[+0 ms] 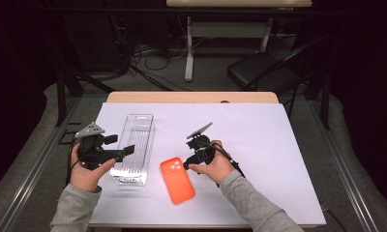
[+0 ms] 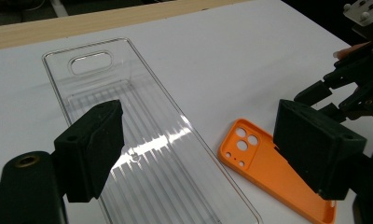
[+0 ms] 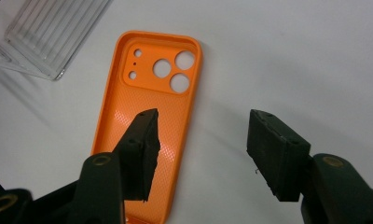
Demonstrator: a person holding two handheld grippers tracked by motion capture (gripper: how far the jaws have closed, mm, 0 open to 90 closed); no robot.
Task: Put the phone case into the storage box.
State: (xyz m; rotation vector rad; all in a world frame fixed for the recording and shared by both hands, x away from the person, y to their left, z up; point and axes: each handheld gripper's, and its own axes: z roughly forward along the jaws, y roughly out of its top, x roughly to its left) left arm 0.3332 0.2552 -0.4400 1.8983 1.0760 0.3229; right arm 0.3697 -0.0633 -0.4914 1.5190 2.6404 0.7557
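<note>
The right gripper (image 1: 192, 155) hangs over the orange phone case (image 1: 177, 180) with its jaws apart and nothing between the pads; in the right gripper view one jaw stands above the case's inner face and the other above bare sheet beside it, and whether either touches cannot be told. The case lies flat, inside up, on the white sheet (image 1: 259, 145) covering the bench, its camera cut-outs at the 12 o'clock end in the high view. From the right gripper the case sits at about 7 o'clock, just beside it.

The left gripper (image 1: 126, 151) is open and empty, jaws pointing toward 3 o'clock over the clear plastic tray (image 1: 133, 145). In the left gripper view the tray's ribbed floor shows between the two jaws, with the case (image 2: 273, 172) beyond its long edge.

The tray lies lengthwise, 12 to 6 o'clock, at 9 o'clock of the case and near it, not touching. A hand slot pierces its far end. The tray holds nothing.

A black chair (image 1: 259, 70) stands beyond the bench at 1 o'clock.
</note>
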